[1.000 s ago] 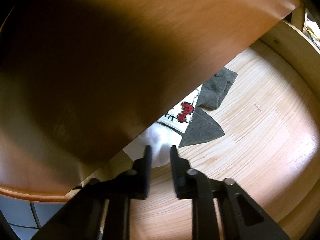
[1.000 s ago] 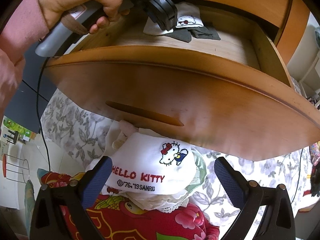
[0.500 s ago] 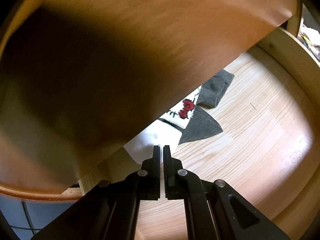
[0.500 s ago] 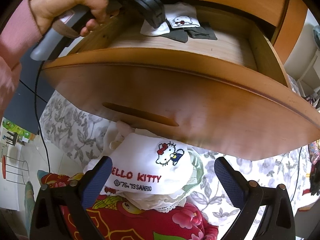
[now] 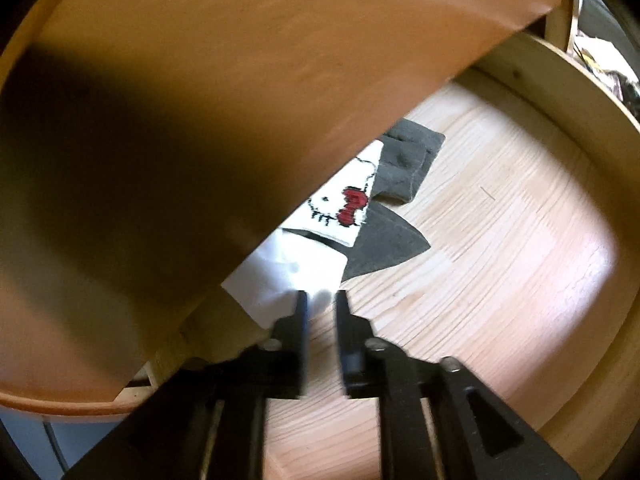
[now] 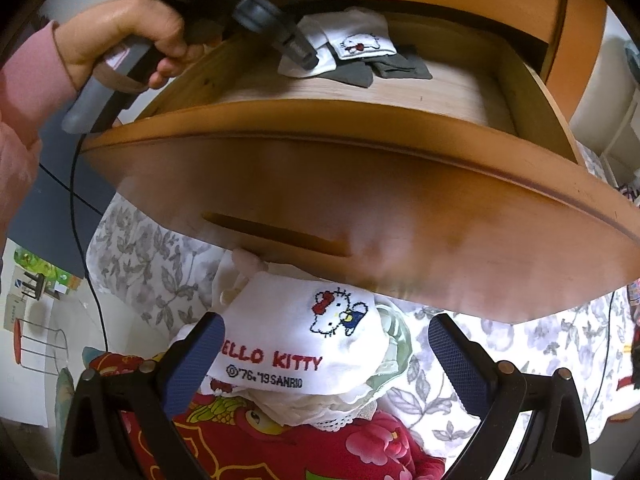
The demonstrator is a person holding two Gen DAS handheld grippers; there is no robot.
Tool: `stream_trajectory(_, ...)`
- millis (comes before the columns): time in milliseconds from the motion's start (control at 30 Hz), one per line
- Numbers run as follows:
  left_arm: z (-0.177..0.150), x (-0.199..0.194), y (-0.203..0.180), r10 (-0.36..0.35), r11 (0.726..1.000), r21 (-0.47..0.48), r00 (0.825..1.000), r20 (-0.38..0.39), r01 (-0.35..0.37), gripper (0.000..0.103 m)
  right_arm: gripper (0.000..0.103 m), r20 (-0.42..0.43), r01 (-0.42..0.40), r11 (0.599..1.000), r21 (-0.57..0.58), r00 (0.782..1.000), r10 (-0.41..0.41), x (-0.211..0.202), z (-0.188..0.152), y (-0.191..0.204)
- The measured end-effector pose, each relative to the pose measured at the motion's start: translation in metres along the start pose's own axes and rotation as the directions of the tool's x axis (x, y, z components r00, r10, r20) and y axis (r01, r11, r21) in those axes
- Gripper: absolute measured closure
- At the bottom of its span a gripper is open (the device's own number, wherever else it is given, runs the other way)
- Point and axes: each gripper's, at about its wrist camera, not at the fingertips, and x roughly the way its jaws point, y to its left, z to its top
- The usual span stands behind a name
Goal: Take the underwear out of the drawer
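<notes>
One open drawer [image 6: 400, 92] juts from a brown wooden cabinet [image 6: 460, 4]. Its pale floor holds a small heap at the far left: two white pieces and two grey ones, as far as can be counted. One white piece [image 5: 288, 280] lies nearest, a second white piece [image 5: 340, 208] with a cat face and red bow lies on it, and the grey pieces [image 5: 408, 160] spread out to the right. The rest of the drawer floor is bare wood.

The left gripper [image 5: 320, 300] reaches down into the drawer at the near edge of the heap. Its jaws are opening, with a narrow gap between them. A fold of the nearest white piece shows just at the fingertips [image 5: 301, 308], but the blur hides whether the pads press on it. In the right wrist view, one hand [image 6: 132, 36] in a pink sleeve [image 6: 28, 80] holds that gripper [image 6: 304, 56] by its grey handle, and its tips sit on the white cloth.

The right gripper [image 6: 326, 344] hangs outside, below the drawer front, with its two blue-padded fingers [image 6: 196, 356] spread wide and nothing between them. Beneath it lies one white garment [image 6: 296, 344] with a cat picture and red "HELLO KITTY" lettering, on top of a pile of lacy white fabric and a red flowered cloth [image 6: 360, 440]. A grey leaf-print sheet [image 6: 152, 248] spreads behind the pile.
</notes>
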Motion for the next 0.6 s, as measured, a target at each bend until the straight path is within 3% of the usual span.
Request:
stream_trajectory(33,0.002,-0.002,-0.002,0.005,1.0,0.006,1.0,0.002,-0.005,0.062,0.0,0.001,-0.003,1.0,0.004,1.0,0.003,0.001,0.0,-0.002)
stream_trajectory(67,0.003,-0.003,-0.003,0.01,1.0,0.015,1.0,0.006,-0.01,0.059,0.0,0.001,-0.006,1.0,0.007,1.0,0.006,0.001,-0.001,-0.003)
stream_trajectory(367,0.016,-0.016,-0.029,0.02,0.997,0.075,1.0,0.02,-0.022,0.058,0.0,0.011,-0.041,0.998,0.039,0.999,0.04,0.007,-0.005,-0.013)
stream_trajectory(600,0.024,-0.022,-0.055,0.104,0.979,0.177,0.994,0.018,-0.105,0.058,0.0,0.02,-0.063,0.997,0.051,0.998,0.062,0.008,-0.008,-0.017)
